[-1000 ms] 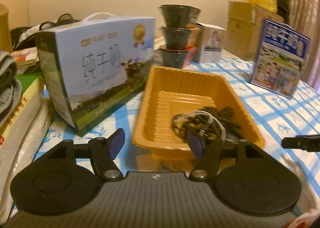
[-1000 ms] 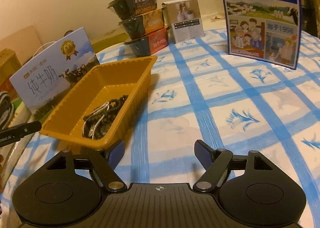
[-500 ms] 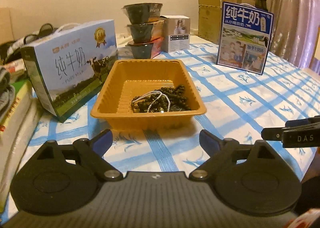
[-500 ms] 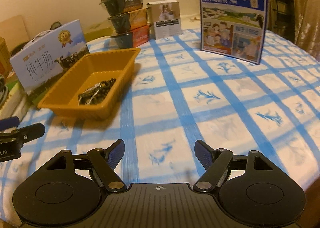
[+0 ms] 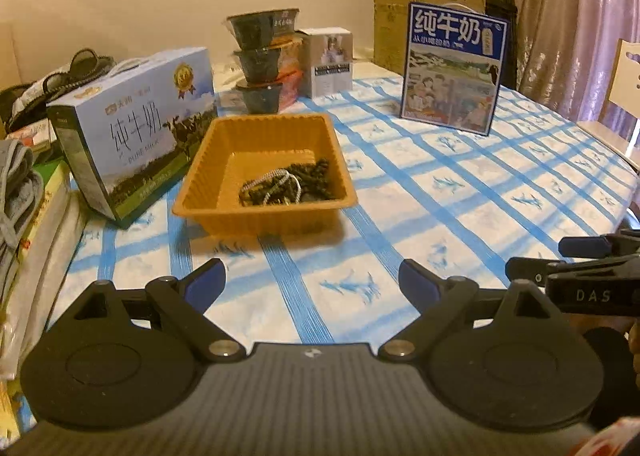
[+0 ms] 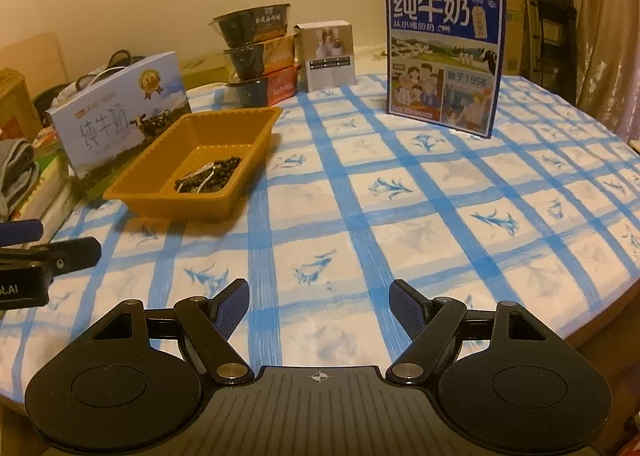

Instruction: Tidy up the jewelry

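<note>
The jewelry point(image 5: 289, 184), a heap of dark beads with a pale chain across it, lies in the near right corner of the orange tray point(image 5: 208, 160) as the left wrist view shows it. The tray sits on the counter point(image 5: 460, 192), which wears a blue-checked cloth. Just left of the tray stands a pale blue milk box point(image 5: 136, 128); behind the tray is a stack of three dark bowls point(image 5: 260, 60), and a small white box point(image 5: 330, 60) stands beside that stack. Well right of the tray, a dark blue milk carton point(image 5: 454, 68) stands upright. The left gripper point(image 5: 312, 276) hangs near the tray's front edge, its fingers spread wide with nothing between them. The right gripper point(image 6: 319, 298) hangs further right of the tray, fingers likewise apart and empty.
</note>
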